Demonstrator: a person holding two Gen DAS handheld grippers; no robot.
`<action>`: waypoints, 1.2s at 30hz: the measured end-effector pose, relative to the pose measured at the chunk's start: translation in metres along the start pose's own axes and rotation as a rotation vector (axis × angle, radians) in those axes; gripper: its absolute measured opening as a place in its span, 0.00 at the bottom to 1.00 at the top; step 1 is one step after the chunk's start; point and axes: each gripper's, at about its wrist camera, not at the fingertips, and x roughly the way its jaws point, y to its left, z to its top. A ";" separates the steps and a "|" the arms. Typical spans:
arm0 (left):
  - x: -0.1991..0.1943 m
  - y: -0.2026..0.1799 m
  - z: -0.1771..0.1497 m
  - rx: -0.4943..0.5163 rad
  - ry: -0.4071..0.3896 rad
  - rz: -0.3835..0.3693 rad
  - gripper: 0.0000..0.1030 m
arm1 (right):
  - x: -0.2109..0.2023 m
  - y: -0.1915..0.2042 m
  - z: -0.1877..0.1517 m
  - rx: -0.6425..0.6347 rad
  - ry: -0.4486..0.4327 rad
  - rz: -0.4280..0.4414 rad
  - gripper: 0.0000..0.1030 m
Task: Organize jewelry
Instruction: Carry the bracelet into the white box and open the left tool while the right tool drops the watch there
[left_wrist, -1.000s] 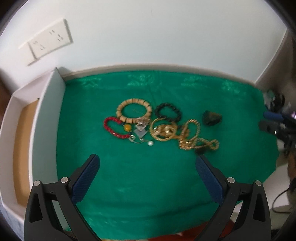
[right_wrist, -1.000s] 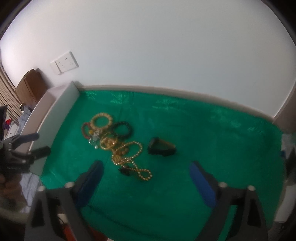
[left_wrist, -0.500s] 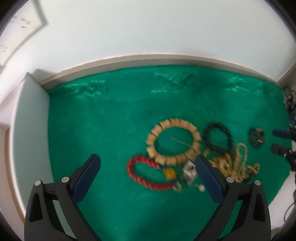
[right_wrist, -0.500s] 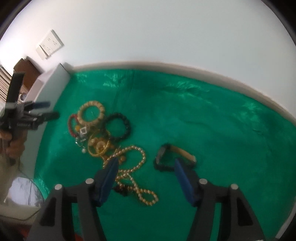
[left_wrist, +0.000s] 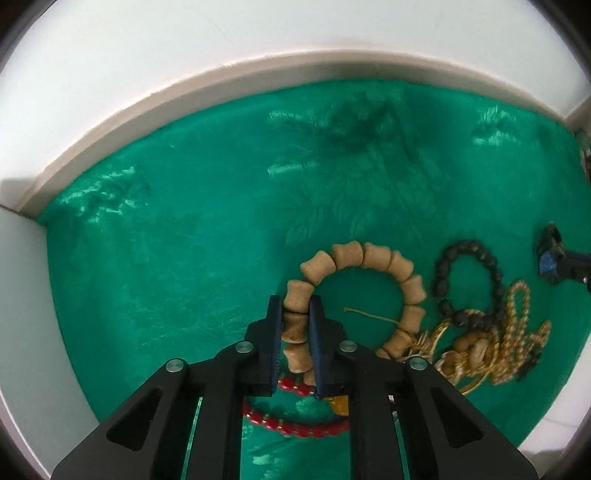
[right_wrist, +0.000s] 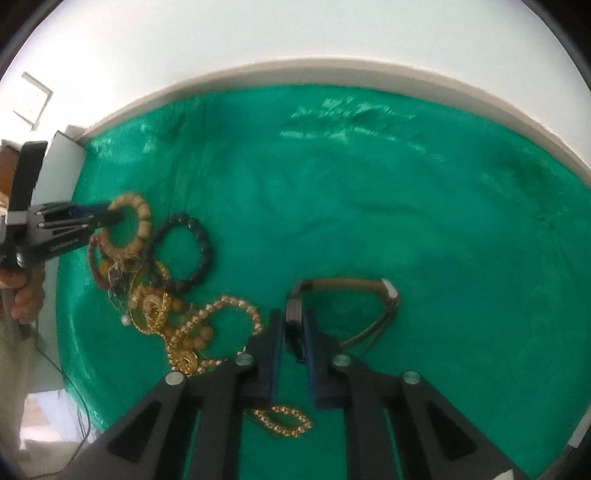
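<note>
green cloth (left_wrist: 184, 258), tan bracelet (left_wrist: 369, 254), red beads (left_wrist: 295, 428)

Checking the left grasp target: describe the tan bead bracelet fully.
The tan bead bracelet is a ring of chunky, waisted beads that look wooden, lying flat on the green cloth. The left gripper is shut on its left side. A loose cord end lies inside the ring. Its lower right meets the tangled gold chains.

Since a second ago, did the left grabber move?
Yes. The left gripper came forward and down toward the green cloth and closed; its blue fingers now pinch the wooden bead bracelet.
</note>
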 end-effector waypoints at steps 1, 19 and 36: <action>-0.006 0.002 0.000 -0.024 -0.015 -0.015 0.12 | -0.009 -0.001 -0.002 0.008 -0.021 0.003 0.11; -0.274 0.134 -0.207 -0.615 -0.438 -0.150 0.11 | -0.124 0.169 0.000 -0.339 -0.241 0.233 0.11; -0.202 0.257 -0.356 -0.989 -0.287 0.153 0.12 | -0.019 0.513 -0.008 -0.892 -0.006 0.460 0.11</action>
